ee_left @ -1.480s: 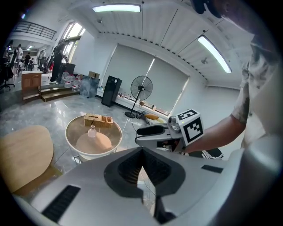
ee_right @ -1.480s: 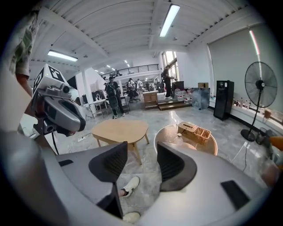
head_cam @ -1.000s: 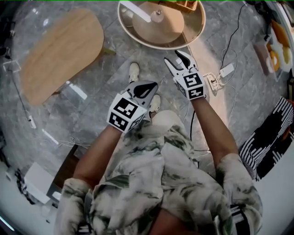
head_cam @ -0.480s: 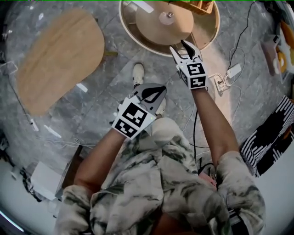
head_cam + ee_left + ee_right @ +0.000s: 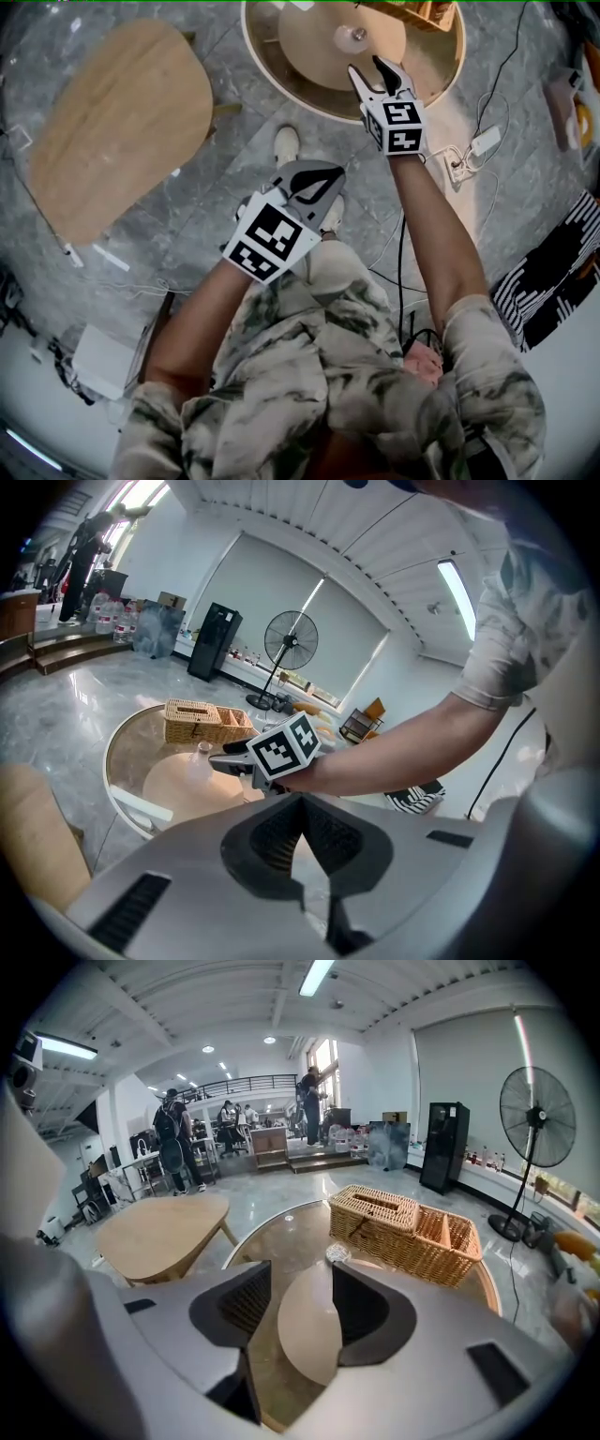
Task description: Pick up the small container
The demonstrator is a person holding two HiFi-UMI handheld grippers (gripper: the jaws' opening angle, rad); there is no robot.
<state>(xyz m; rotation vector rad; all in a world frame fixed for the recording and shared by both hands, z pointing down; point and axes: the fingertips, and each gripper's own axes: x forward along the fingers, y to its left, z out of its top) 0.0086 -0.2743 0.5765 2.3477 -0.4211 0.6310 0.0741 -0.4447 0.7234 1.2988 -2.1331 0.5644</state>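
The small container (image 5: 354, 35) is a little clear jar standing on a round wooden disc (image 5: 323, 47) on the round glass table (image 5: 272, 80). It also shows in the right gripper view (image 5: 337, 1253) and the left gripper view (image 5: 202, 750). My right gripper (image 5: 370, 70) hovers over the table's near side, just short of the container. It is open, with nothing between its jaws (image 5: 301, 1265). My left gripper (image 5: 333, 173) hangs lower and to the left, over the floor, with its jaws shut and empty (image 5: 302, 799). From there I see the right gripper (image 5: 227, 761) ahead.
A wicker basket (image 5: 403, 1227) stands on the table behind the container. An oval wooden table (image 5: 112, 122) is to the left. A power strip with cables (image 5: 469, 150) and a striped rug (image 5: 553, 272) lie on the floor at right. A fan (image 5: 536, 1119) stands far right.
Both grippers have moved forward toward the round table. The right one went from over the floor to over the table's near side; the left followed more slowly.
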